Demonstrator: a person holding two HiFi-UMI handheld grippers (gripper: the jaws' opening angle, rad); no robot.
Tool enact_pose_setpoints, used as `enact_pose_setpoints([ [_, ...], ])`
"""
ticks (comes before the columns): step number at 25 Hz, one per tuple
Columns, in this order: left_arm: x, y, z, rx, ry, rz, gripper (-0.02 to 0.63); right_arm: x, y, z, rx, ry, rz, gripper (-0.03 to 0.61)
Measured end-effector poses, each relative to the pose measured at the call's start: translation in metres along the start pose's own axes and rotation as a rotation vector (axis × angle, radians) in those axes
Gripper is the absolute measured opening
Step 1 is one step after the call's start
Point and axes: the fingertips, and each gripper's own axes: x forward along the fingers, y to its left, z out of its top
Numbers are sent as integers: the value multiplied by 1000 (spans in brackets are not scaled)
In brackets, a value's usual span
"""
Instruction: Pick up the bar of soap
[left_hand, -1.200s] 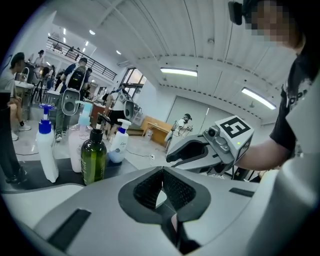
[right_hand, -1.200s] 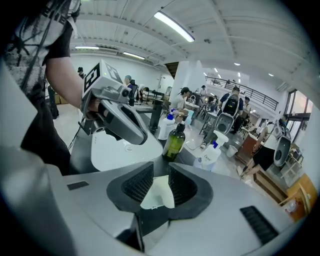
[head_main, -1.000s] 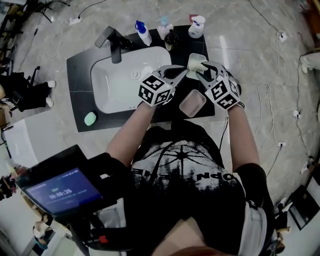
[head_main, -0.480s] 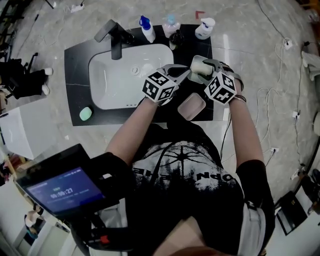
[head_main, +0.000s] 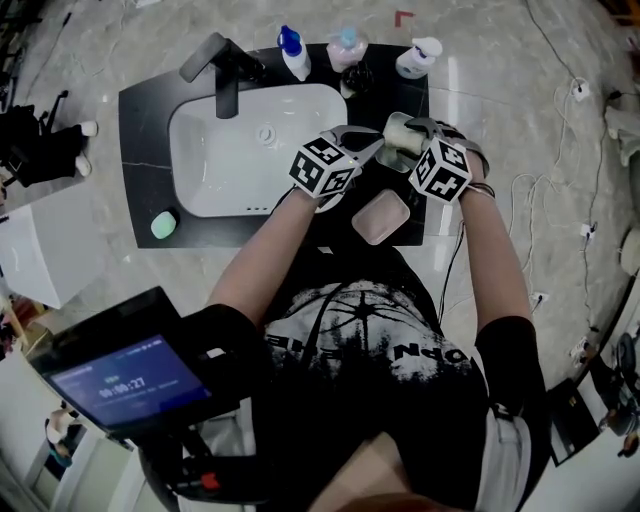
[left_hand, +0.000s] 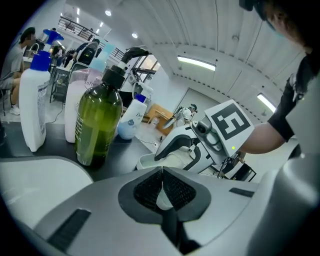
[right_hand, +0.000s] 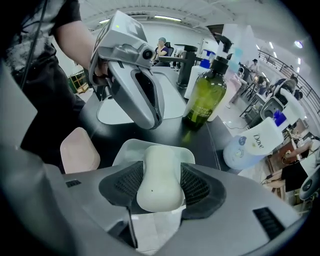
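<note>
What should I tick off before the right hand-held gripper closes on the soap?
1. Soap between the right hand-held gripper's jaws: ok.
2. Jaw width: ok; the jaws have just been opening and now flank the soap.
3. Squeeze on the soap: not ok; none shows yet.
4. Dish under the soap: ok.
5. Left hand-held gripper out of the way: ok; it is shut, beside the dish. Whether it touches the dish: cannot tell.
6. Green bottle clear of the lift: ok; it stands behind the dish, apart from it.
</note>
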Motion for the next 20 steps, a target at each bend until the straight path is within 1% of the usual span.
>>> enact_pose_setpoints([
  [7, 4, -2, -4, -31, 16, -19, 12, 6, 1, -4, 2, 33, 62, 239],
  [14, 8, -6, -6, -54, 32, -35, 12, 5, 7, -8, -43, 94, 117, 236],
  [17, 11, -7, -8, -82, 40, -53, 15, 3, 5, -4, -60, 66, 105, 233],
  [20, 14, -9, -9, -94, 52, -65, 46, 0, 3, -2, -55, 21, 68, 232],
])
